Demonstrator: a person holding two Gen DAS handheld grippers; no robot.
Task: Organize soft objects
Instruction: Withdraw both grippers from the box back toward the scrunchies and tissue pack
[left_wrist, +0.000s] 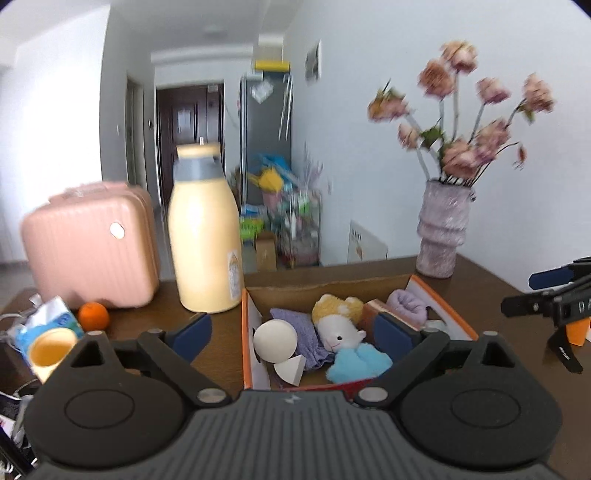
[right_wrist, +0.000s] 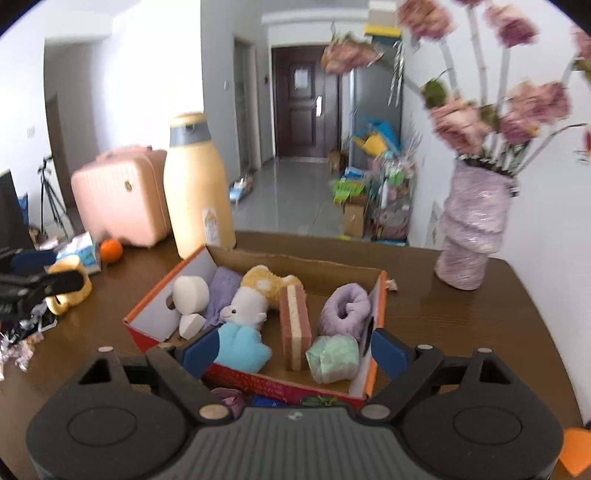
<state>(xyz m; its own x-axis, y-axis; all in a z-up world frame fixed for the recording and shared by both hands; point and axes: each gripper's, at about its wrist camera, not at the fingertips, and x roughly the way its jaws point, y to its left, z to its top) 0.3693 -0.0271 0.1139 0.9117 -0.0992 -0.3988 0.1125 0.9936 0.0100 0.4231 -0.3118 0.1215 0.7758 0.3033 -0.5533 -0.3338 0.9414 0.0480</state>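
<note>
An orange-rimmed cardboard box sits on the brown table. In it lie a plush doll with a yellow top and blue bottom, a purple cloth, white foam pieces, a pink-and-cream sponge, a rolled lilac cloth and a pale green soft wad. My left gripper is open and empty above the box's near side. My right gripper is open and empty over the box's front edge.
A tall yellow bottle, a pink case, an orange, a tissue pack and a yellow cup stand left. A flower vase stands right.
</note>
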